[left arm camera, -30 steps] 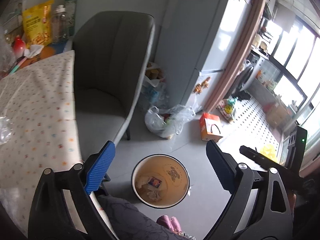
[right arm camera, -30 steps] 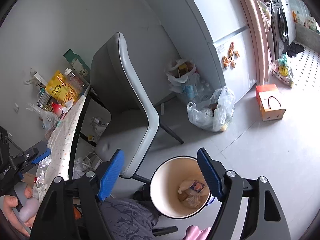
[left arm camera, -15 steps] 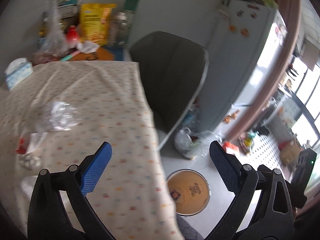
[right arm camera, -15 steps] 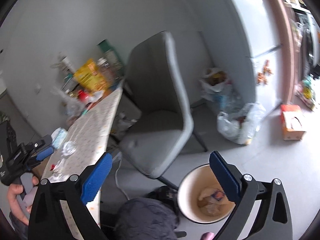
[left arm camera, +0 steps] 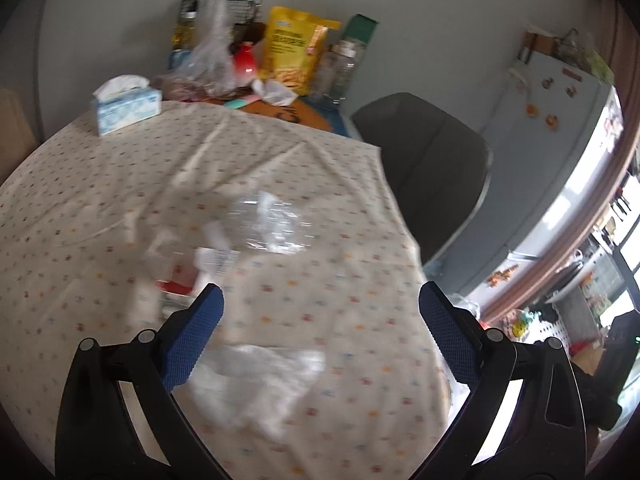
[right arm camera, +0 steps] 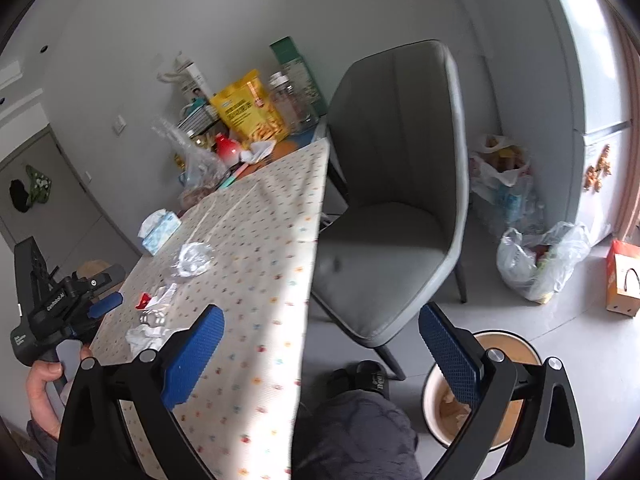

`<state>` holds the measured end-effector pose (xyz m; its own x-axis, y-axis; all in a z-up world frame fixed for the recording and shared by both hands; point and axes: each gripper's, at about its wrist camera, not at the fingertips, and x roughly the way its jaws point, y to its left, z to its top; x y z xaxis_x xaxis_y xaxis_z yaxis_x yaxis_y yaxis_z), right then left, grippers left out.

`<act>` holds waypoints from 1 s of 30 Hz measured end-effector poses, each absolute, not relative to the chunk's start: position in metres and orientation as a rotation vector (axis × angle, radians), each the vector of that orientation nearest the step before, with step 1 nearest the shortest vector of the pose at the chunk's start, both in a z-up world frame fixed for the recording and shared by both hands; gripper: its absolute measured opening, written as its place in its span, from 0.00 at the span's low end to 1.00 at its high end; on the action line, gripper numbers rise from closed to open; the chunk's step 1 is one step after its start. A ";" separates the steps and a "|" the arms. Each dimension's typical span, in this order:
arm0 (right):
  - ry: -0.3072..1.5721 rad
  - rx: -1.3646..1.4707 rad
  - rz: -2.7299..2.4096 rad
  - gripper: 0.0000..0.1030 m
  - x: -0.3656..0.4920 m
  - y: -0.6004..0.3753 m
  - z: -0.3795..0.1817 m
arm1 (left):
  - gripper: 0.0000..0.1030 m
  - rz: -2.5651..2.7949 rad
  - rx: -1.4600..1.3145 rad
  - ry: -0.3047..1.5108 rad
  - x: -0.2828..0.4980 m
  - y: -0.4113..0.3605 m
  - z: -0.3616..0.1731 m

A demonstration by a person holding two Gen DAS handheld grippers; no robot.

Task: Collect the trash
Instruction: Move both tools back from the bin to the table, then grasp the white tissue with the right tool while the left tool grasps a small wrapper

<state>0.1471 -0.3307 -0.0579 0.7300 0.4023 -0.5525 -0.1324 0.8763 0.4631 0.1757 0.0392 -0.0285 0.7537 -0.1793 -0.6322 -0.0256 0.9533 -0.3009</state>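
Trash lies on the dotted tablecloth point(left arm camera: 100, 200): a crumpled clear plastic wrapper point(left arm camera: 276, 222), a red and white scrap point(left arm camera: 188, 272) and a white crumpled bag point(left arm camera: 256, 376) nearest me. My left gripper point(left arm camera: 320, 336) is open and empty, hovering above the white bag. In the right wrist view the same trash shows as the clear wrapper point(right arm camera: 194, 258), red scrap point(right arm camera: 146, 300) and white bag point(right arm camera: 146, 334). My right gripper point(right arm camera: 322, 352) is open and empty over the table's edge. The round bin point(right arm camera: 496, 340) stands on the floor at lower right, with trash inside.
A grey chair point(right arm camera: 396, 200) stands by the table. A tissue box point(left arm camera: 126, 104), yellow snack bag point(left arm camera: 292, 54), jars and a plastic bag crowd the table's far end. Filled plastic bags point(right arm camera: 540, 260) and an orange box point(right arm camera: 622, 276) sit on the floor near the fridge.
Both grippers swung up and left from over the bin toward the table. The left one now looks down on the table's trash; the bin has left its view.
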 end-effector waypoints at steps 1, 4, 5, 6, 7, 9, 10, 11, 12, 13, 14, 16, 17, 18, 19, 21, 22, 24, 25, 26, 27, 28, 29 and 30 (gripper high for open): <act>0.699 0.409 0.313 0.93 0.149 -0.324 -0.057 | 0.94 -0.061 -0.310 0.726 0.178 0.051 -0.031; 0.715 0.393 0.343 0.93 0.154 -0.304 -0.056 | 0.94 -0.024 -0.372 0.722 0.180 0.082 -0.038; 0.722 0.388 0.355 0.93 0.155 -0.297 -0.056 | 0.93 -0.014 -0.388 0.722 0.180 0.090 -0.040; 0.729 0.383 0.366 0.93 0.156 -0.292 -0.056 | 0.92 0.000 -0.407 0.722 0.181 0.098 -0.043; 0.736 0.377 0.377 0.93 0.157 -0.286 -0.057 | 0.86 0.010 -0.427 0.720 0.182 0.106 -0.046; 0.748 0.361 0.395 0.93 0.161 -0.275 -0.057 | 0.75 0.030 -0.473 0.733 0.186 0.122 -0.054; 0.753 0.353 0.401 0.93 0.162 -0.269 -0.057 | 0.69 0.036 -0.489 0.739 0.187 0.127 -0.057; 0.757 0.349 0.406 0.93 0.163 -0.267 -0.058 | 0.64 0.044 -0.510 0.745 0.189 0.132 -0.061; 0.764 0.343 0.415 0.93 0.164 -0.261 -0.058 | 0.62 0.048 -0.525 0.750 0.190 0.137 -0.065; 0.769 0.337 0.422 0.93 0.165 -0.257 -0.059 | 0.57 0.050 -0.535 0.755 0.192 0.140 -0.069; 0.772 0.331 0.429 0.93 0.166 -0.252 -0.059 | 0.52 0.051 -0.547 0.765 0.195 0.142 -0.073; 0.779 0.325 0.439 0.93 0.168 -0.247 -0.059 | 0.45 0.047 -0.560 0.780 0.199 0.144 -0.079; 0.784 0.322 0.443 0.93 0.169 -0.244 -0.060 | 0.44 0.044 -0.563 0.788 0.203 0.143 -0.082; 0.788 0.320 0.446 0.93 0.171 -0.243 -0.061 | 0.43 0.046 -0.564 0.793 0.205 0.143 -0.085; 0.794 0.318 0.449 0.93 0.172 -0.239 -0.061 | 0.38 0.048 -0.564 0.795 0.206 0.143 -0.086; 0.804 0.310 0.459 0.93 0.173 -0.233 -0.063 | 0.33 0.060 -0.570 0.799 0.207 0.145 -0.091; 0.809 0.303 0.467 0.93 0.174 -0.229 -0.063 | 0.26 0.069 -0.575 0.801 0.207 0.146 -0.093; 0.816 0.290 0.480 0.93 0.175 -0.222 -0.064 | 0.22 0.071 -0.581 0.804 0.207 0.147 -0.095; 0.819 0.285 0.487 0.93 0.175 -0.219 -0.065 | 0.19 0.070 -0.579 0.803 0.206 0.147 -0.095; 0.826 0.278 0.497 0.93 0.176 -0.214 -0.065 | 0.16 0.072 -0.574 0.797 0.204 0.147 -0.094; 0.831 0.273 0.505 0.93 0.176 -0.210 -0.066 | 0.15 0.075 -0.572 0.791 0.202 0.147 -0.093; 0.835 0.269 0.512 0.93 0.177 -0.207 -0.066 | 0.14 0.078 -0.572 0.783 0.199 0.148 -0.091; 0.840 0.263 0.521 0.93 0.177 -0.203 -0.067 | 0.14 0.076 -0.574 0.772 0.196 0.150 -0.088; 0.847 0.254 0.533 0.92 0.177 -0.197 -0.067 | 0.14 0.075 -0.574 0.764 0.192 0.151 -0.086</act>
<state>0.1773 -0.1968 -0.0673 0.5426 0.5414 -0.6423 -0.3449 0.8408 0.4174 0.1923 0.1506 -0.0860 0.7273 -0.1390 -0.6721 -0.2667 0.8450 -0.4634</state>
